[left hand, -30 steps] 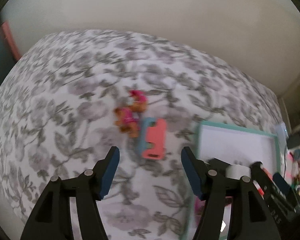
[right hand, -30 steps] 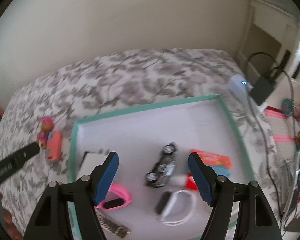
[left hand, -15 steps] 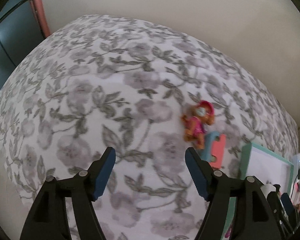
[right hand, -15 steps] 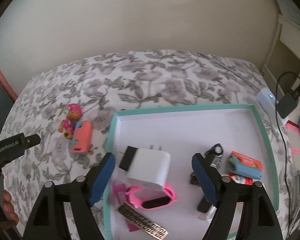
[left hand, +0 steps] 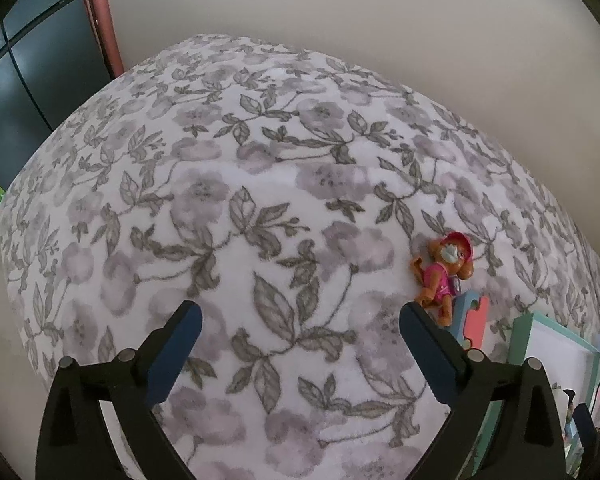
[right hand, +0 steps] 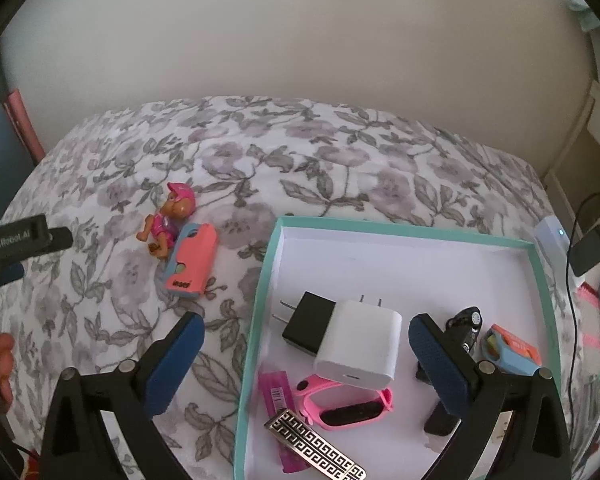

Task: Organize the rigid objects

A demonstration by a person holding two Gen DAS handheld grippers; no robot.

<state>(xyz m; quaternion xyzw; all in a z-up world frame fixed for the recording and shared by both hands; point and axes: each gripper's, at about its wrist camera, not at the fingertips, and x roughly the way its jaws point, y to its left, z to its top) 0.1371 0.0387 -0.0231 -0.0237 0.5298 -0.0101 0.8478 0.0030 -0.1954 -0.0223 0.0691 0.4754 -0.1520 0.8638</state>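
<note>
Nearest in the right wrist view: right hand-held gripper (right hand: 302,354) spread wide and opening, nothing pinched, one finger over the floral bedspread (right hand: 340,168), the other over the teal-rimmed tray (right hand: 260,300). Below it in the tray: white charger (right hand: 360,348) with prongs toward the far wall, black adapter (right hand: 308,322) touching its left side, prongs to the left. Pink watch band (right hand: 340,400) just nearer, beside a patterned metal strip (right hand: 316,448) running diagonally and cut off at the bottom edge. Black toy car (right hand: 466,326) half hidden behind the right finger; blue-and-orange sharpener (right hand: 508,350) just right of it.

Left of the tray, on the bedspread: coral-and-blue case (right hand: 190,264), long axis pointing away, touching the toy puppy figure (right hand: 168,220), head toward the wall.

In the left wrist view: left hand-held gripper (left hand: 298,350) likewise spread and opening, empty, above bare bedspread; puppy figure just beyond its right finger. Beyond: plain cream wall (right hand: 300,40).
</note>
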